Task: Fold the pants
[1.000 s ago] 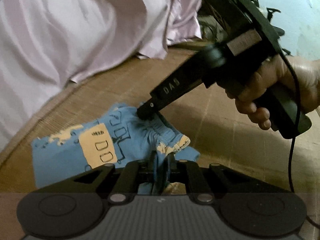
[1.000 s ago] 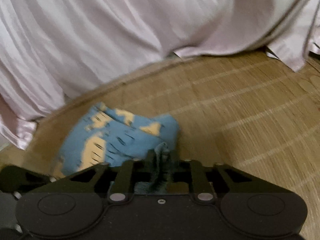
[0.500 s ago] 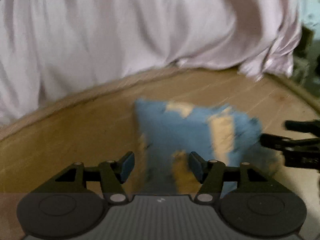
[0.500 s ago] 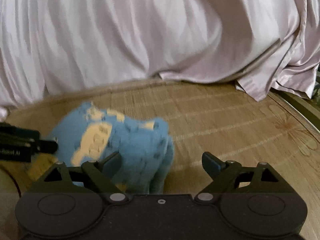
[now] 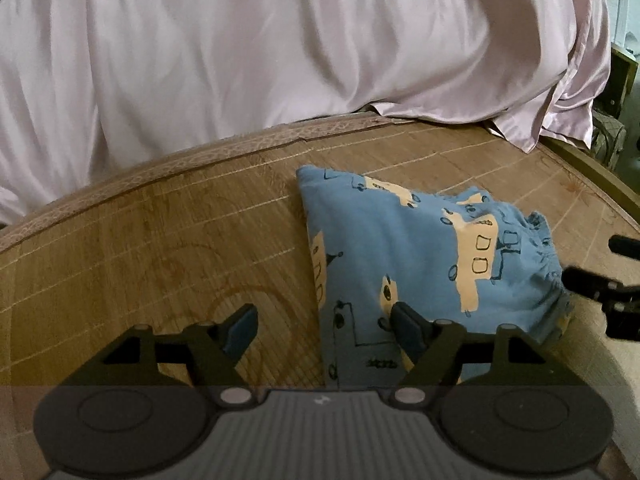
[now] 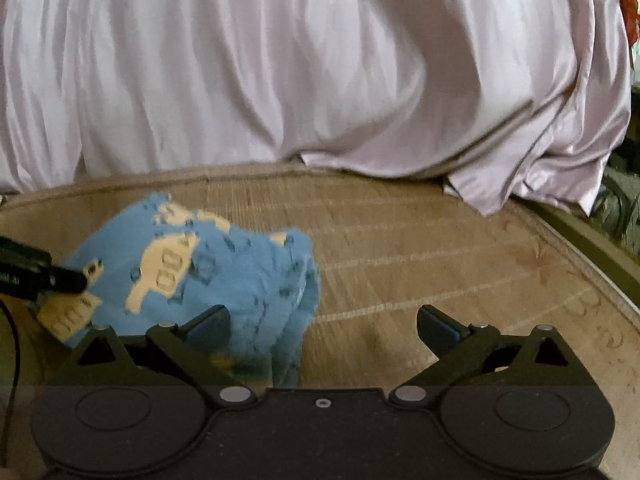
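My left gripper (image 5: 324, 322) and right gripper (image 6: 323, 322) now gape wide and empty, where a second ago both pinched cloth. The folded pants (image 5: 420, 264) lie on the woven mat (image 5: 160, 240), long axis running away from me toward the draped sheet (image 5: 280, 40).

We see our right gripper (image 6: 323, 322) with its jaws spread wide and nothing between them. The blue pants (image 6: 208, 276), printed with cream shapes, lie in a folded bundle on the woven mat (image 6: 440, 264), at the near left; our left finger (image 6: 208, 326) overlaps the bundle's near edge, while the right one hangs over bare mat. The dark tip of our left gripper (image 6: 66, 279) pokes in from the left edge, against the cloth. A pale pink sheet (image 6: 320, 64) drapes across the far side
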`<act>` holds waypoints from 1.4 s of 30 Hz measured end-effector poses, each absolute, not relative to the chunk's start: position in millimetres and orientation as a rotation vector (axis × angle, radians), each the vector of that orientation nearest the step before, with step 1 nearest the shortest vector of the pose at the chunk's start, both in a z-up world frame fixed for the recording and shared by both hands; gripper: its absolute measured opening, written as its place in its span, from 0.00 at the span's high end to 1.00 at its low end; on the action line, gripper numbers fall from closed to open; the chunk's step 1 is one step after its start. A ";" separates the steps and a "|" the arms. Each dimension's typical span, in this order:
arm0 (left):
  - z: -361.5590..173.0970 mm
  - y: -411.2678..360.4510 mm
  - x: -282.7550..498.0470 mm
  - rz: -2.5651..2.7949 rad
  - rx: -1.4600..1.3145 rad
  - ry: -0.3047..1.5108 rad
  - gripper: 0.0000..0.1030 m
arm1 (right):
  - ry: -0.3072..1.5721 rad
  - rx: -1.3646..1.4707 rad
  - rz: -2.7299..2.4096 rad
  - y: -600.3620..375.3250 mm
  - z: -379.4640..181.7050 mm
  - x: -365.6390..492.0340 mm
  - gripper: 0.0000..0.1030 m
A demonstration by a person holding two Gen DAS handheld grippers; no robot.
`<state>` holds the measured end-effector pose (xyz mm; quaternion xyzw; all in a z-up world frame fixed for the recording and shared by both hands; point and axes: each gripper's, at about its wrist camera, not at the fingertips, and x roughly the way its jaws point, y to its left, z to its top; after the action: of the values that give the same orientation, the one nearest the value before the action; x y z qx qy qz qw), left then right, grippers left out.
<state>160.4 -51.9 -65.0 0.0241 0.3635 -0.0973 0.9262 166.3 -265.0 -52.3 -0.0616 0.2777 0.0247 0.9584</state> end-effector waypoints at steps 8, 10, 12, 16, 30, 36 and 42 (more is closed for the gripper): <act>-52.5 -53.3 170.2 -0.185 0.062 0.694 0.18 | 0.546 -0.182 0.091 -255.5 -44.8 208.6 0.01; -51.2 -53.6 176.7 -0.188 0.067 0.691 0.18 | 0.561 -0.209 0.133 -247.0 -48.5 225.0 0.01; -46.9 -53.7 185.1 -0.204 0.057 0.666 0.16 | 0.580 -0.224 0.183 -237.1 -52.0 239.1 0.01; -35.6 -62.5 203.7 -0.228 0.083 0.578 0.12 | 0.585 -0.269 0.213 -221.0 -55.1 252.2 0.01; -62.6 -72.6 239.9 -0.054 0.332 0.659 0.20 | 0.627 -0.325 0.022 -265.2 -68.7 248.9 0.01; -39.6 -46.5 212.0 -0.111 0.123 0.654 0.14 | 0.533 -0.306 0.080 -247.9 -44.0 221.7 0.01; -51.8 -71.4 173.0 -0.188 0.251 0.718 0.13 | 0.614 -0.307 0.138 -229.4 -59.3 201.1 0.01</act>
<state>173.0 -71.4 -51.8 0.1225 0.3501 -0.0914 0.9242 201.1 -229.4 -59.3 -0.1505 0.3009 0.0677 0.9393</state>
